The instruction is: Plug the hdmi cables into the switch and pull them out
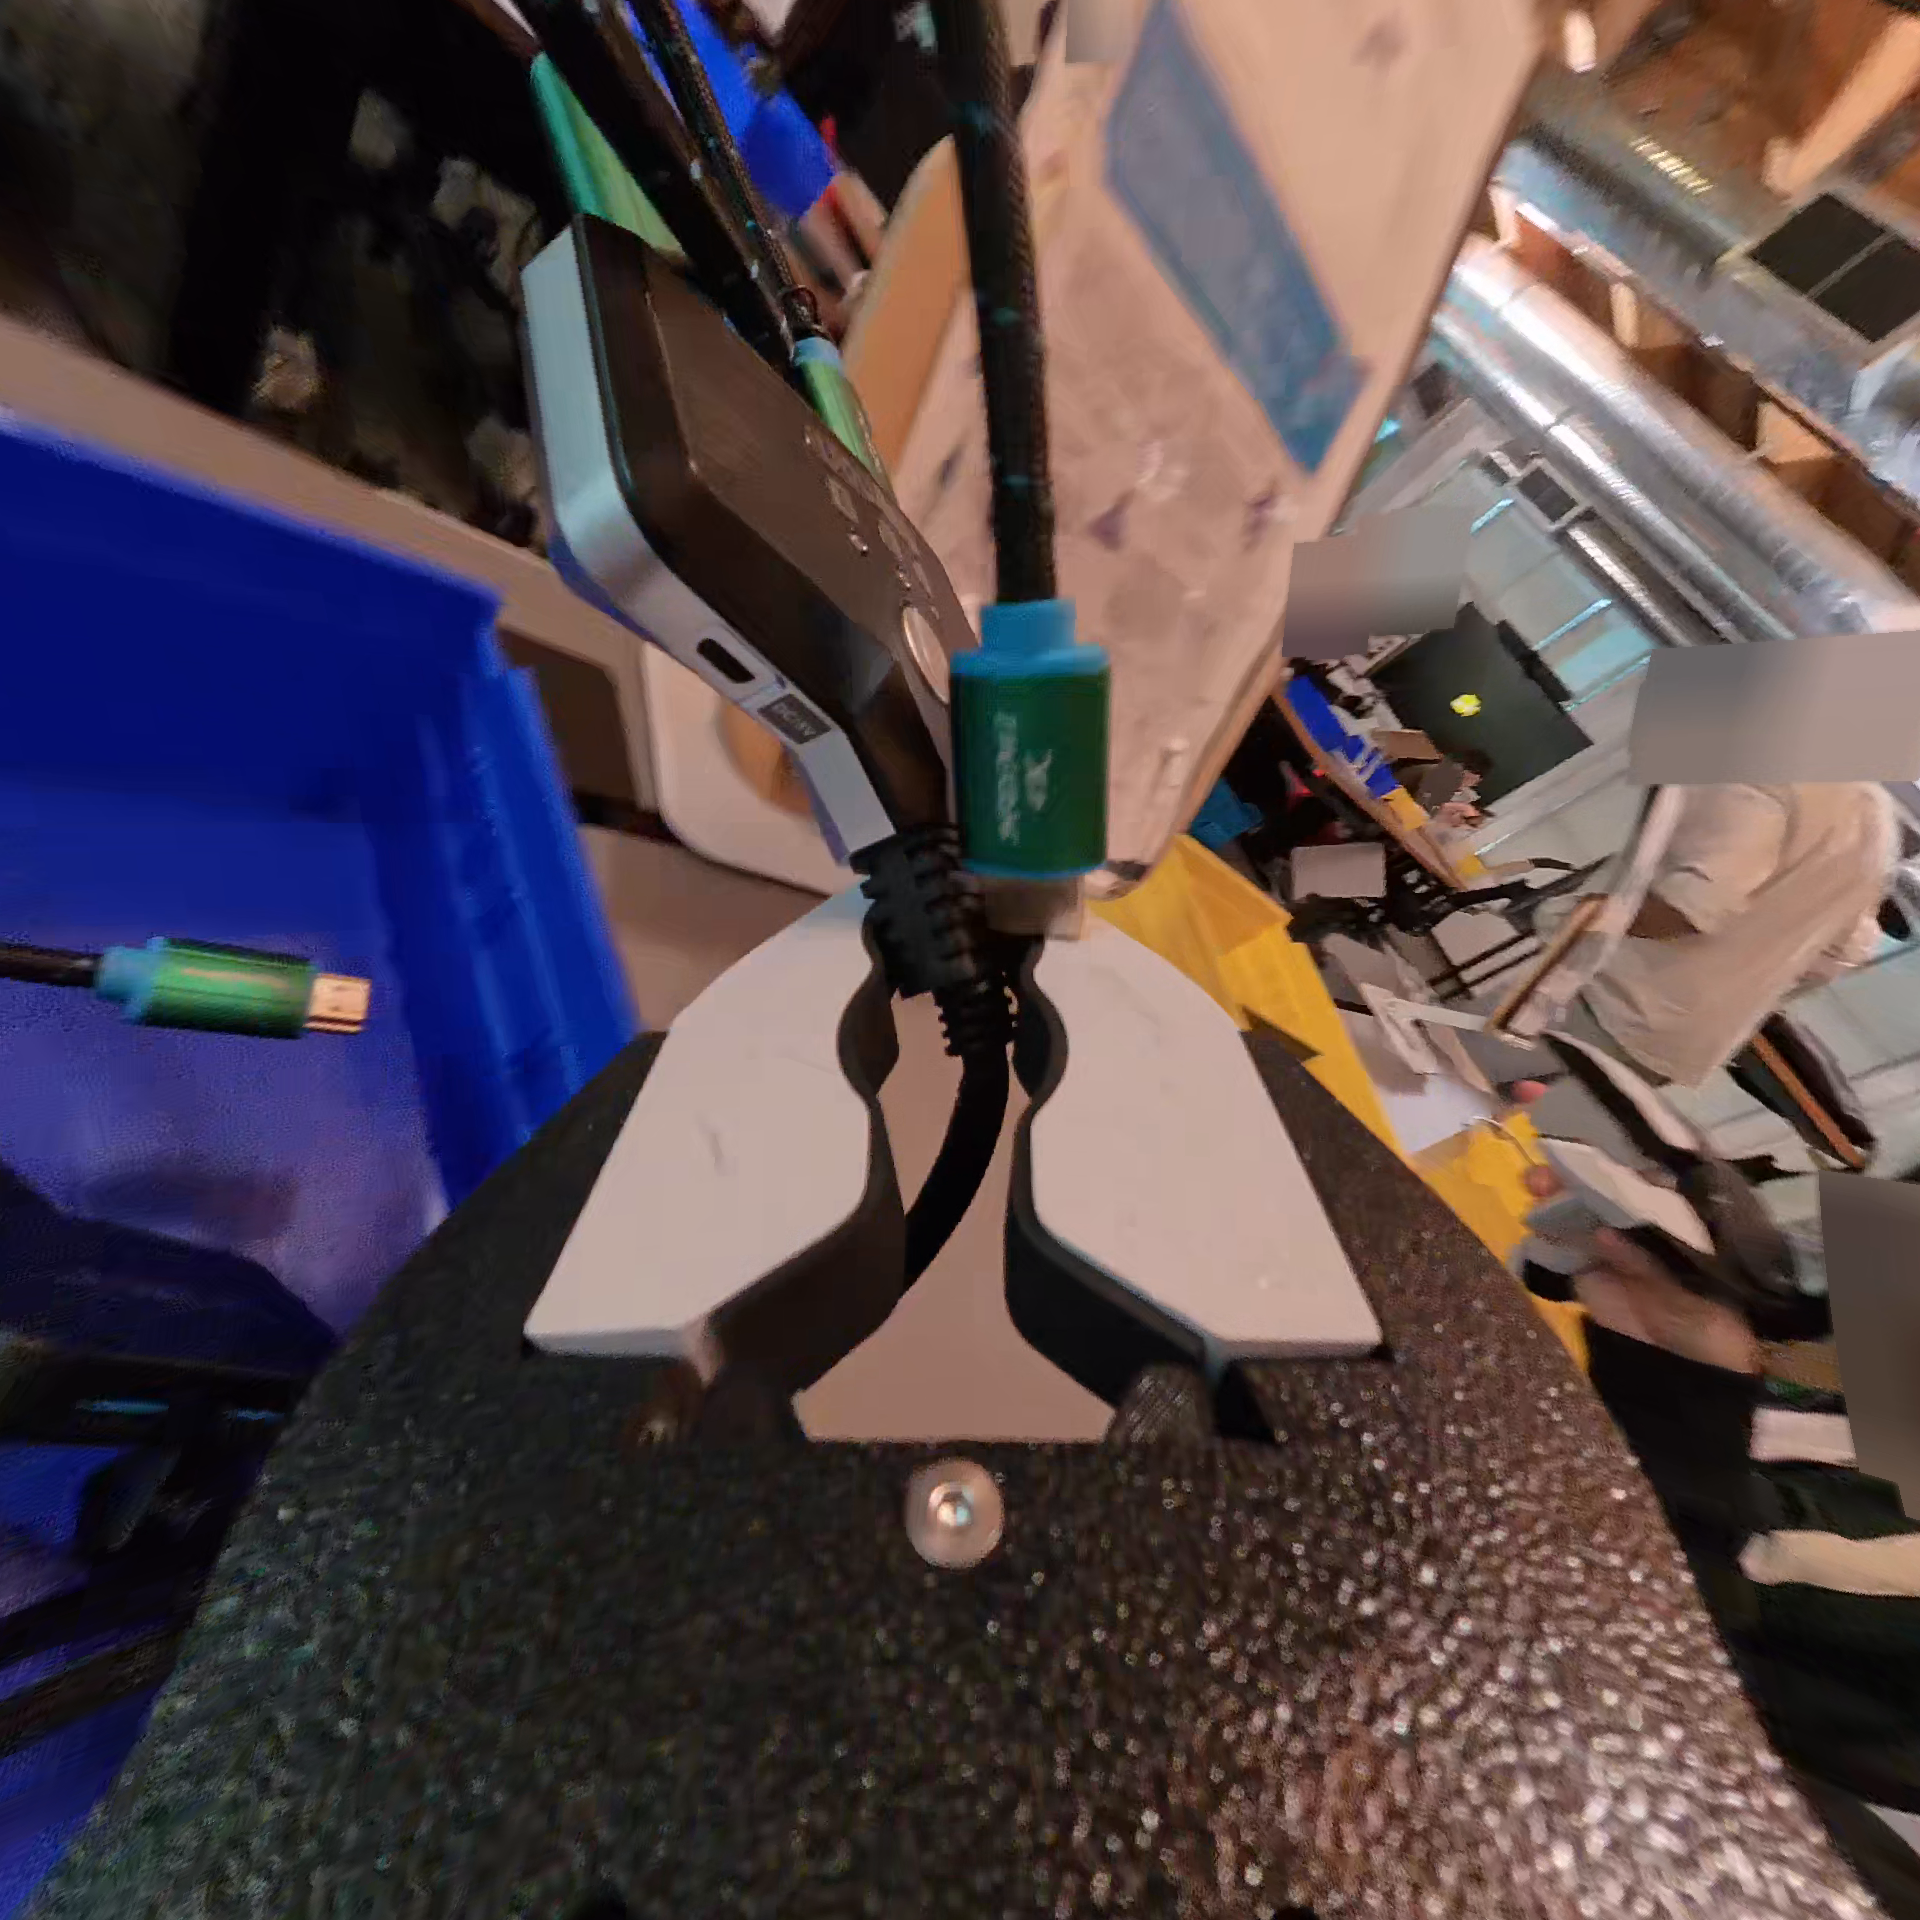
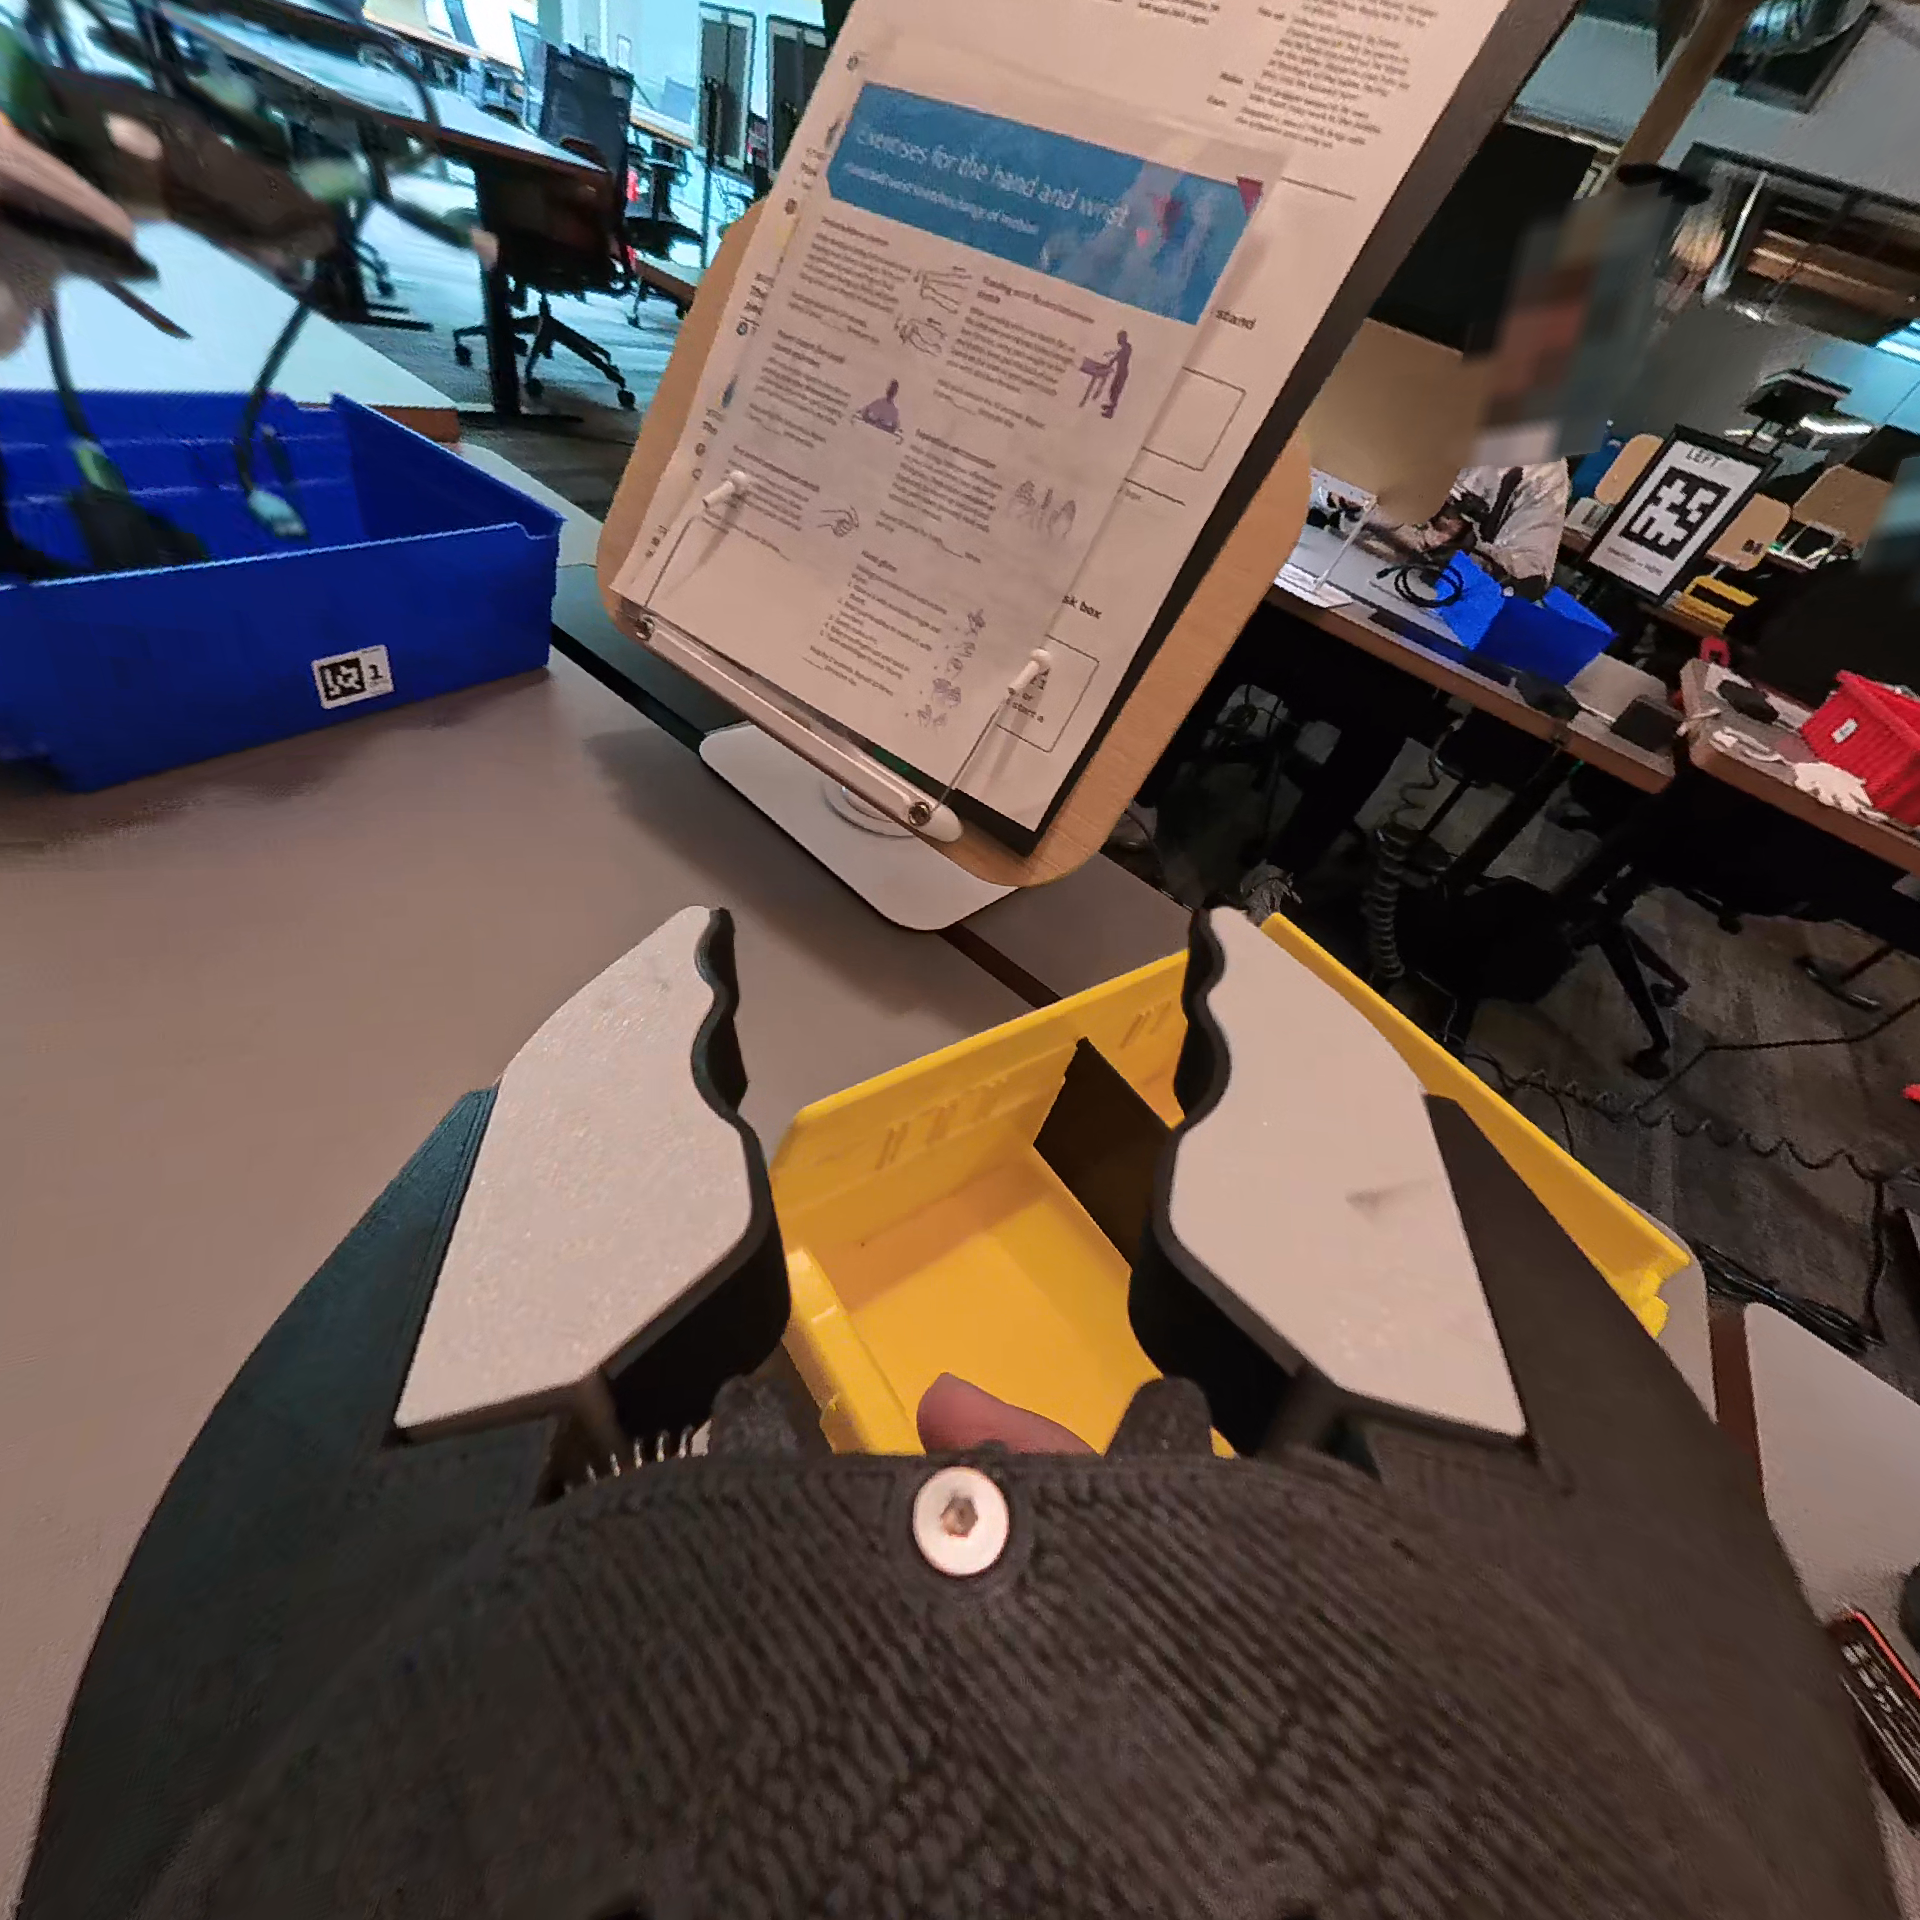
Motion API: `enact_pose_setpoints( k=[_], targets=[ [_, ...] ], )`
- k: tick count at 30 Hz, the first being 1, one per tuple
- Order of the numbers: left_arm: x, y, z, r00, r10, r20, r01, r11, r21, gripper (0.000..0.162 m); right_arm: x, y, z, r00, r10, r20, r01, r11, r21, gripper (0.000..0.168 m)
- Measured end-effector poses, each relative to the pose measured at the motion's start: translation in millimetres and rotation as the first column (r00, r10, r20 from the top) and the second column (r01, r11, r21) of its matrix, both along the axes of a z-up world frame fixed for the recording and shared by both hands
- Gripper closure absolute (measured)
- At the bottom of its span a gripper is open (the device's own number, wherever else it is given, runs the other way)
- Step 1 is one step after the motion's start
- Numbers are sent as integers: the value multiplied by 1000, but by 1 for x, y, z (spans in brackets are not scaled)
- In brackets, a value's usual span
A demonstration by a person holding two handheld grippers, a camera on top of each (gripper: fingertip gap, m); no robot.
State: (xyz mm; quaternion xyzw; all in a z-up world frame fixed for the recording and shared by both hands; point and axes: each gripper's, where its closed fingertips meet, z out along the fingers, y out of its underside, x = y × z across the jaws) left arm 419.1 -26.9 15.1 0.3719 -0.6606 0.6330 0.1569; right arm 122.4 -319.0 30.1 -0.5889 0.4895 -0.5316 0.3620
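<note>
In the left wrist view my left gripper [image 1: 951, 961] is shut on the black ribbed cable end [image 1: 935, 935] that comes out of the HDMI switch [image 1: 727, 499], a black box with silver sides held up in the air. A green HDMI plug [image 1: 1029, 769] on a braided cable sits right by the fingertips, metal tip toward them. Another green plug [image 1: 836, 390] is at the switch's far side. A loose green plug [image 1: 234, 987] hangs over the blue bin [image 1: 260, 727]. My right gripper [image 2: 961, 935] is open and empty above a yellow bin [image 2: 966, 1247].
A document stand [image 2: 935, 468] with printed sheets stands on the grey table [image 2: 312, 987] behind the yellow bin. The blue bin [image 2: 260, 623] with cables is at the left. Desks, chairs and a person are in the background at the right.
</note>
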Motion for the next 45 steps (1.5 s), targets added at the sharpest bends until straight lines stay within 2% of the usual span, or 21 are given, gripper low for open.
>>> enact_pose_setpoints(
  k=[4,7,10,15,17,20,24,26,28,32,34,39,42,45],
  targets=[
    [-22,5,64,997,-58,47,61,996,-71,145,2,2,-4,1000,4,-21,-4,1000,-11,86],
    [-30,10,88,995,-96,26,99,988,-115,145,3,1,-7,999,2,-34,-2,1000,-13,87],
    [-29,14,90,990,-135,-36,128,978,-166,145,4,3,-8,999,7,-38,-7,1000,-12,87],
    [5,26,50,996,-78,-35,77,996,-36,144,6,7,-10,999,15,-45,-16,1000,-20,87],
    [7,30,46,996,-78,-42,77,997,-26,144,6,6,-11,999,9,-54,-10,999,-30,88],
    [-5,33,58,992,-126,-7,126,992,-20,144,4,4,-10,999,1,-54,-3,999,-43,88],
    [-33,37,89,962,-228,149,218,973,76,144,3,7,-6,999,23,-30,-22,1000,7,88],
    [-51,38,109,935,-280,219,266,959,93,144,4,16,-4,997,69,-21,-68,996,61,88],
    [-72,36,125,895,-326,306,308,945,107,144,8,37,-5,984,176,-17,-172,974,147,87],
    [-115,24,136,812,-414,411,389,909,148,147,18,91,8,918,389,81,-395,872,289,87],
    [-139,13,131,773,-483,411,452,874,176,147,20,120,23,862,475,175,-505,780,370,88],
    [-198,-16,90,671,-650,358,575,760,302,147,29,179,50,751,543,376,-656,553,514,90],
    [-235,-31,63,587,-741,326,674,670,309,147,37,202,47,711,557,429,-686,418,595,91],
    [-258,-41,35,514,-803,300,722,594,355,147,40,211,38,681,592,432,-697,344,629,102]
  ],
)
